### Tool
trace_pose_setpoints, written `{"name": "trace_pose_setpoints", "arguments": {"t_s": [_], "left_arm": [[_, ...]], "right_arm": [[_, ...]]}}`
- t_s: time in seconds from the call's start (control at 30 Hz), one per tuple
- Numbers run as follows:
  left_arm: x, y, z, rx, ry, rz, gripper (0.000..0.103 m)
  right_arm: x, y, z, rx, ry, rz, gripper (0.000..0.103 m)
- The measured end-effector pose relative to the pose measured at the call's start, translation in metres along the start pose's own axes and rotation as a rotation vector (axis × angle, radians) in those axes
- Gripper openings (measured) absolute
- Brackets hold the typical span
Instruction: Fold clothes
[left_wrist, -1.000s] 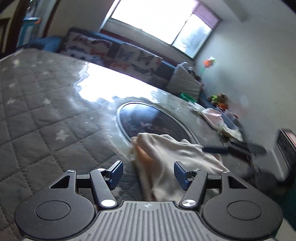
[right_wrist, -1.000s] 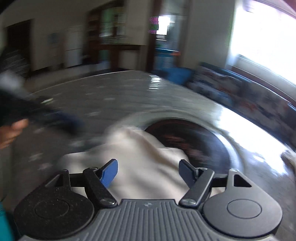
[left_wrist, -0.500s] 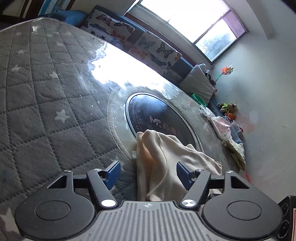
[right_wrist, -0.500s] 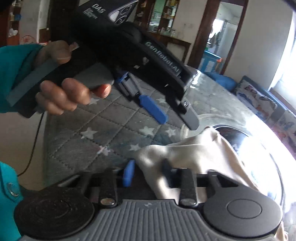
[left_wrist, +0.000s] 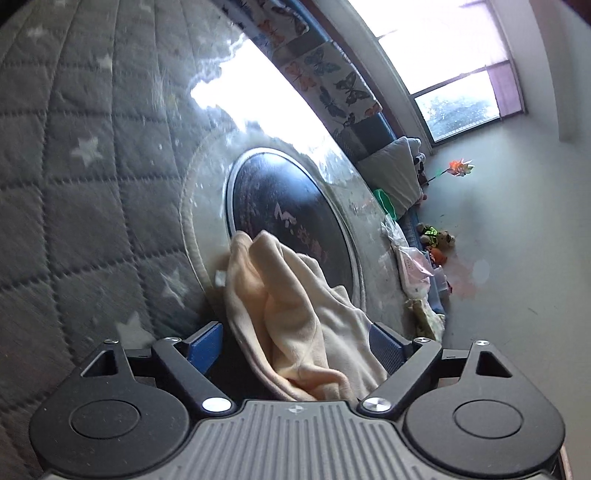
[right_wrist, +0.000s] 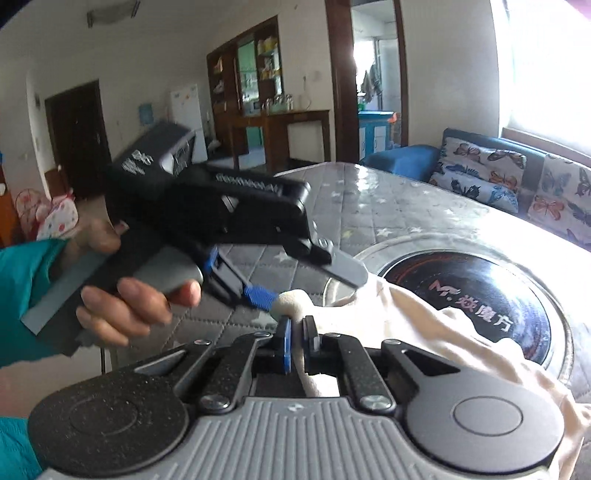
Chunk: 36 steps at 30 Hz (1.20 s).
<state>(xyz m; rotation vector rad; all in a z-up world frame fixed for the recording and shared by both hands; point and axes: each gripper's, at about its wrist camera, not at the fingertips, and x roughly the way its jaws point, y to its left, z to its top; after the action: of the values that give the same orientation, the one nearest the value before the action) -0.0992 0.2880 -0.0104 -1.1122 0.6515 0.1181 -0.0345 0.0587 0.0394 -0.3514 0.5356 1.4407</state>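
Observation:
A cream garment (left_wrist: 291, 314) lies bunched on the grey star-quilted cover (left_wrist: 74, 184), partly over a round black disc (left_wrist: 288, 206). My left gripper (left_wrist: 295, 347) is open, and a fold of the garment sits between its spread blue fingers (left_wrist: 205, 347). In the right wrist view, my right gripper (right_wrist: 297, 339) is shut on a corner of the garment (right_wrist: 424, 321), which trails off to the right. A hand in a teal sleeve (right_wrist: 125, 299) holds the left gripper (right_wrist: 303, 284) just above that pinched corner, its jaws apart.
A sofa with butterfly cushions (right_wrist: 491, 173) runs along the far side under a bright window. Bags and toys (left_wrist: 424, 266) lie by the wall past the disc. A wooden cabinet (right_wrist: 273, 122) and a doorway (right_wrist: 373, 81) stand behind.
My right gripper went from open to shut on the garment's corner and lifted it. The left gripper moved in close, so the cloth now lies between its open fingers.

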Motion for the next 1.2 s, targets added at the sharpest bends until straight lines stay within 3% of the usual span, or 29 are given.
{"name": "trace_pose_setpoints", "arguments": {"t_s": [0.07,0.13,0.2,0.3,0.4,0.5,0.6,0.73,0.9,1.0,1.1,1.2], "left_arm": [[0.008,-0.002,-0.002,-0.004,0.021,-0.008,0.086],[0.015,-0.002,-0.001,-0.007,0.032,-0.009,0.078],[0.019,0.000,-0.002,-0.013,0.046,-0.012,0.058],[0.023,0.006,-0.003,-0.012,0.055,0.007,0.036],[0.021,0.011,-0.005,-0.017,0.048,0.011,0.021],[0.019,0.016,-0.006,-0.023,0.041,0.013,0.019],[0.016,0.021,-0.007,-0.029,0.034,0.016,0.019],[0.018,0.017,-0.008,-0.008,0.030,0.021,0.019],[0.020,0.012,-0.009,0.014,0.026,0.029,0.019],[0.020,0.010,-0.009,0.027,0.025,0.036,0.019],[0.022,0.008,-0.009,0.036,0.025,0.043,0.019],[0.023,0.006,-0.009,0.043,0.025,0.048,0.019]], "right_arm": [[-0.004,-0.002,-0.002,0.013,-0.010,0.008,0.005],[-0.007,-0.003,-0.006,0.018,-0.012,0.020,0.005],[-0.009,-0.003,-0.009,0.018,-0.011,0.030,0.005],[-0.010,-0.002,-0.016,0.017,-0.010,0.042,0.005],[-0.010,-0.005,-0.020,0.032,-0.006,0.052,0.006],[-0.018,-0.011,-0.025,0.054,-0.013,0.059,0.012],[-0.034,-0.022,-0.031,0.086,-0.027,0.010,0.029],[-0.064,-0.053,-0.046,0.164,-0.044,-0.152,0.048],[-0.082,-0.106,-0.067,0.313,-0.019,-0.366,0.051],[-0.082,-0.133,-0.081,0.411,0.002,-0.416,0.057],[-0.086,-0.155,-0.098,0.552,-0.019,-0.381,0.063],[-0.085,-0.163,-0.103,0.608,-0.043,-0.368,0.065]]}}
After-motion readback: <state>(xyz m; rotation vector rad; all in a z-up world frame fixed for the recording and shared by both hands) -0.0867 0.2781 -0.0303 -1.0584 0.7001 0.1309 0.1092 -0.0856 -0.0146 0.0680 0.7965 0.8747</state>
